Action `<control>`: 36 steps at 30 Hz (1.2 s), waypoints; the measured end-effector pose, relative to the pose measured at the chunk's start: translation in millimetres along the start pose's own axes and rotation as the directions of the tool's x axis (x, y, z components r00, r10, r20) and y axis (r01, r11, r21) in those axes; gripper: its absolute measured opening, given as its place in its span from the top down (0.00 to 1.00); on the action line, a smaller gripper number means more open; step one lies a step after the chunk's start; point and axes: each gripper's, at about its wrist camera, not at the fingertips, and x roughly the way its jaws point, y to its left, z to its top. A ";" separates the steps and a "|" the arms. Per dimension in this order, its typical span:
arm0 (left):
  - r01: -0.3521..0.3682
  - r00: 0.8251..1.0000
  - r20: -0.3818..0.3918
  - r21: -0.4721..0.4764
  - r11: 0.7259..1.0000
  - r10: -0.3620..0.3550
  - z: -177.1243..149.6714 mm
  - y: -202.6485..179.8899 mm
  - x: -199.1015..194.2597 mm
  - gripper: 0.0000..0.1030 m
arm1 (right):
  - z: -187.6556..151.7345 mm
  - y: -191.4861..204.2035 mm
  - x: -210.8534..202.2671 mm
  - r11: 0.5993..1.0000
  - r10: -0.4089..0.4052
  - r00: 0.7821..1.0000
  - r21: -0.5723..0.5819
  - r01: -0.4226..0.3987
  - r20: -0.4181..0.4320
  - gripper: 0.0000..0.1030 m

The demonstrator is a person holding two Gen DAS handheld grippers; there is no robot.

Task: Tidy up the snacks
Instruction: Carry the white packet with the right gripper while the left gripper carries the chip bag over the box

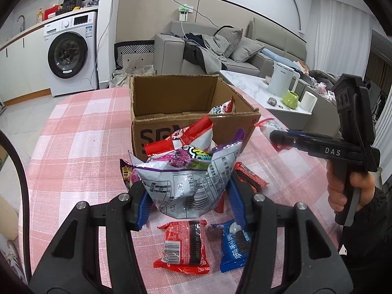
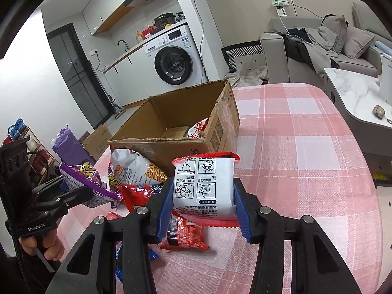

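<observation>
The left gripper (image 1: 188, 196) pinches a silver and purple snack bag (image 1: 186, 183) between its blue fingers (image 1: 144, 208), lifted clear of the pink checked table (image 1: 80, 142). The right gripper (image 2: 203, 203) pinches a white packet with a red edge (image 2: 204, 186) between its own blue fingers (image 2: 165, 208), and a hand (image 1: 352, 191) grips its handle at the right of the left view. An open cardboard box (image 1: 188, 98) stands on the table just beyond both bags, with one red and white packet (image 1: 221, 109) lying inside at its far right corner. More snacks lie on the table near the box: a red packet (image 1: 183, 247) and a blue packet (image 1: 235, 247) under the left gripper, and a silver bag with red ends (image 1: 181, 139) leaning against the box front.
</observation>
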 end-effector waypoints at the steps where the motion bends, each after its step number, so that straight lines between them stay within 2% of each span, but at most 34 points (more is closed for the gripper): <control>1: 0.000 1.000 0.004 0.000 1.000 0.000 1.0 -0.3 -1.7 0.51 | 0.5 0.8 -2.3 1.000 -0.002 1.000 -0.001 0.002 0.006 0.55; 14: -0.028 0.998 0.052 0.021 0.999 0.027 30.8 0.9 -9.2 0.51 | 17.2 29.7 -24.4 0.998 -0.003 0.998 -0.062 0.007 0.061 0.55; 25: -0.075 0.994 0.086 0.028 0.997 0.072 67.8 2.7 -3.3 0.51 | 36.7 64.2 -20.1 0.991 0.031 0.997 -0.134 -0.022 0.069 0.55; 36: -0.093 0.992 0.088 0.031 0.995 0.090 97.6 6.9 18.3 0.51 | 53.1 70.5 -7.1 0.989 0.057 0.996 -0.141 -0.047 0.067 0.55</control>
